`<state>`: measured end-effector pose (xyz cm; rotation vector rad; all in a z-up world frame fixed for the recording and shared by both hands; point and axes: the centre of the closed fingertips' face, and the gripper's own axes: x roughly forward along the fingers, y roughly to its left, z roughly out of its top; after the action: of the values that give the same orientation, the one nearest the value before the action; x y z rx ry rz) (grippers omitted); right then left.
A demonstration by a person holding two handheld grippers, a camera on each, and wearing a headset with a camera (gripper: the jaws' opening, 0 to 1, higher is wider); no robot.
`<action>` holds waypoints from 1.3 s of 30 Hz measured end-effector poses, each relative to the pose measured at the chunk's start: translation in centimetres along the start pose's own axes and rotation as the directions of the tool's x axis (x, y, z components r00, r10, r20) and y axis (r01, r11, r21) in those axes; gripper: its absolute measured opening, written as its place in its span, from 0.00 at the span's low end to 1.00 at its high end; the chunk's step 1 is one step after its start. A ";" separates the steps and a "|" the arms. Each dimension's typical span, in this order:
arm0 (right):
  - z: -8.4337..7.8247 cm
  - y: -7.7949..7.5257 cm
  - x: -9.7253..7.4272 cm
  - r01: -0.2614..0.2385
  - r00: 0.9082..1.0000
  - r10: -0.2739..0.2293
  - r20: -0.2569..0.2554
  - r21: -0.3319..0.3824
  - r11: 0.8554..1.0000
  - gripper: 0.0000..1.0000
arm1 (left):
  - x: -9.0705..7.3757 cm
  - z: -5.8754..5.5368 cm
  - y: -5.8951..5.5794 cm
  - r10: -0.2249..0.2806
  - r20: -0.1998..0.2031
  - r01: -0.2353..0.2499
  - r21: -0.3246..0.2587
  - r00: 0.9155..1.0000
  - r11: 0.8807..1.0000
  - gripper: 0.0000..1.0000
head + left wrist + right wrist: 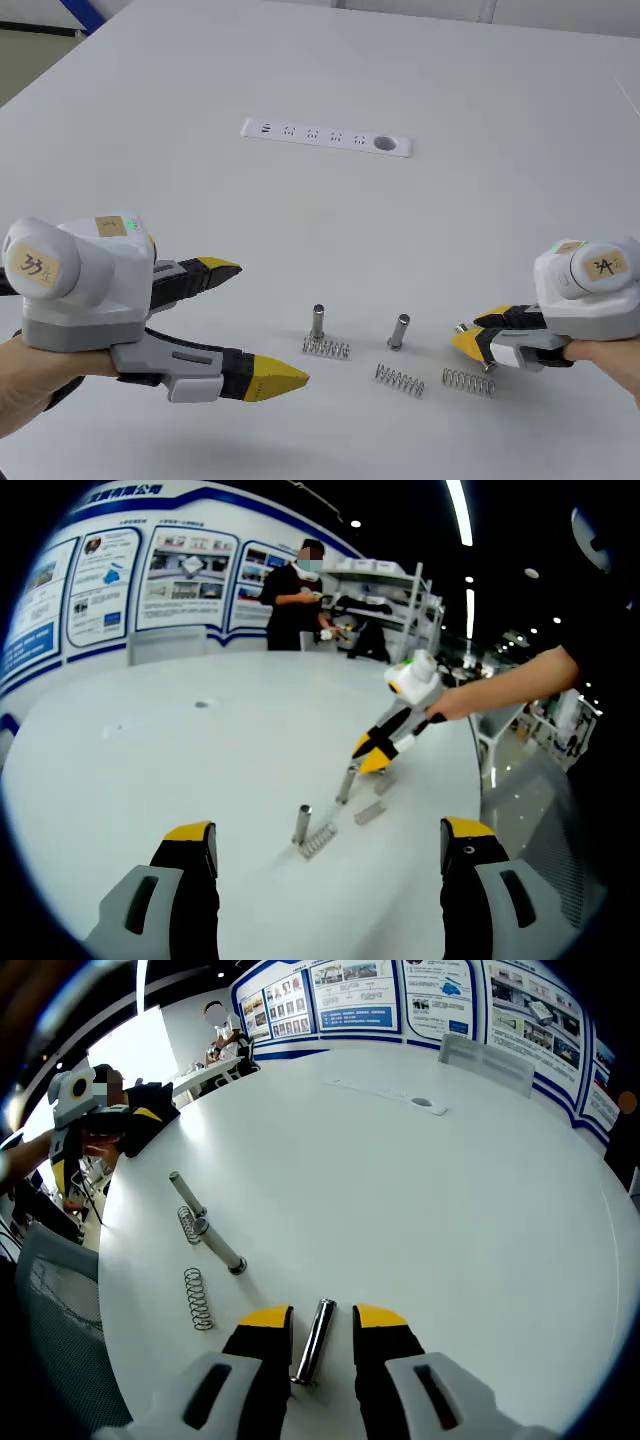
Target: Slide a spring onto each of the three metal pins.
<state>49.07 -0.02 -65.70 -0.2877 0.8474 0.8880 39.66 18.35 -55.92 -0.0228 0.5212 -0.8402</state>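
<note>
Three metal pins are on the white table (pixel 330 230). Two stand free: the left pin (pixel 318 321) (pixel 302 825) (pixel 185 1192) and the middle pin (pixel 399 331) (pixel 345 783) (pixel 220 1245). The third pin (pixel 462 328) (pixel 315 1340) leans between the jaws of my right gripper (pixel 468 338) (pixel 320 1322) (pixel 372 755); they are narrowly apart, with a little gap beside the pin. Three springs lie flat: the left spring (pixel 326 348) (pixel 318 840), the middle spring (pixel 399 380) (pixel 198 1298) and the right spring (pixel 468 381). My left gripper (pixel 250 320) (pixel 327 832) is wide open and holds nothing, left of the pins.
A white power strip (pixel 325 137) (pixel 385 1092) is set into the table farther back. A person (pixel 300 590) stands beyond the table's far side in the left gripper view. Posters line the wall (pixel 150 580) behind.
</note>
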 end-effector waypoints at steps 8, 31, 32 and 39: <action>-0.4 0.4 0.4 0.013 0.999 -0.015 -0.035 -0.036 0.999 0.19 | -0.2 -0.4 0.1 0.007 -0.003 -0.007 -0.003 1.000 1.000 0.94; -0.7 -0.1 1.0 0.110 0.983 -0.092 -0.161 0.103 0.989 0.09 | -0.5 0.0 -0.3 -0.005 0.029 0.006 -0.029 1.000 1.000 0.92; -0.7 -0.2 1.0 0.110 0.983 -0.088 -0.160 0.136 0.985 0.09 | -0.5 0.0 -0.2 -0.002 0.032 0.003 -0.030 0.999 1.000 0.92; -0.7 -0.2 0.7 0.108 0.987 -0.082 -0.142 0.191 0.976 0.08 | -0.9 0.4 -0.2 0.005 0.040 -0.004 -0.026 0.999 1.000 0.92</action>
<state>49.12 -0.14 -66.73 -0.2134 1.0298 0.6947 39.25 18.79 -55.13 -0.0626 0.4945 -0.8274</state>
